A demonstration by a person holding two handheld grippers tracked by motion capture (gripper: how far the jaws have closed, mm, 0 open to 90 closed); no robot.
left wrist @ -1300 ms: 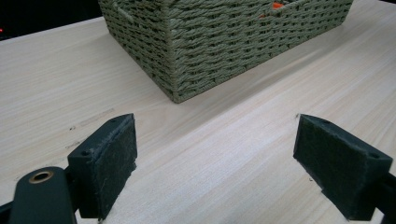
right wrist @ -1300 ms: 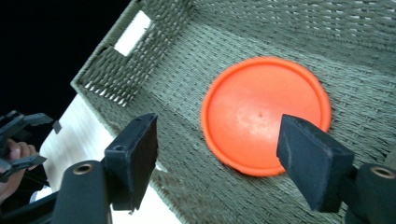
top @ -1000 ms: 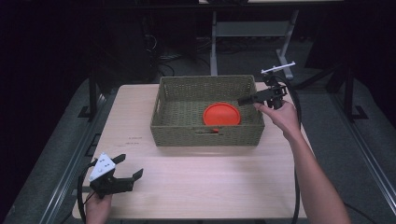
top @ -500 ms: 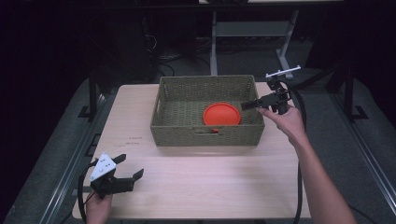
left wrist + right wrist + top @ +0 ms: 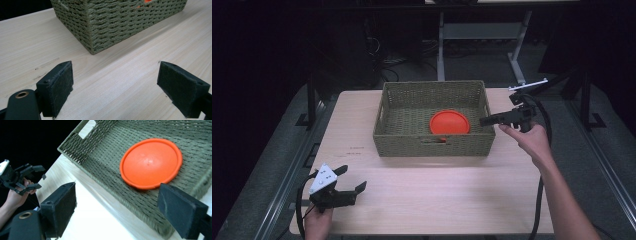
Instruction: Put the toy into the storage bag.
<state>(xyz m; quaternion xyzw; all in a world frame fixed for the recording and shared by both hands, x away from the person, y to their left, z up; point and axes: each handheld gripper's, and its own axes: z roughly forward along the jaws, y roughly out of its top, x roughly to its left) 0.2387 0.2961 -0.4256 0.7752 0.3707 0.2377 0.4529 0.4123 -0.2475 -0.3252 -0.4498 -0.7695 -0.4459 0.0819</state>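
The orange plate [image 5: 151, 166] lies flat in the basket [image 5: 432, 142], just ahead of my right tongs [image 5: 125, 207], which are wide and empty. I should tilt down over the wall to catch its rim. My left tongs [image 5: 116, 87] wait wide on the table [image 5: 452, 200].

High view looks down; both gripper views closely share the basket [image 5: 432, 145].

An orange round plastic disc [image 5: 450, 122] lies in the near right part, apparently flat, of a green woven basket [image 5: 402, 142] on the far middle of the light wooden table [image 5: 437, 190].
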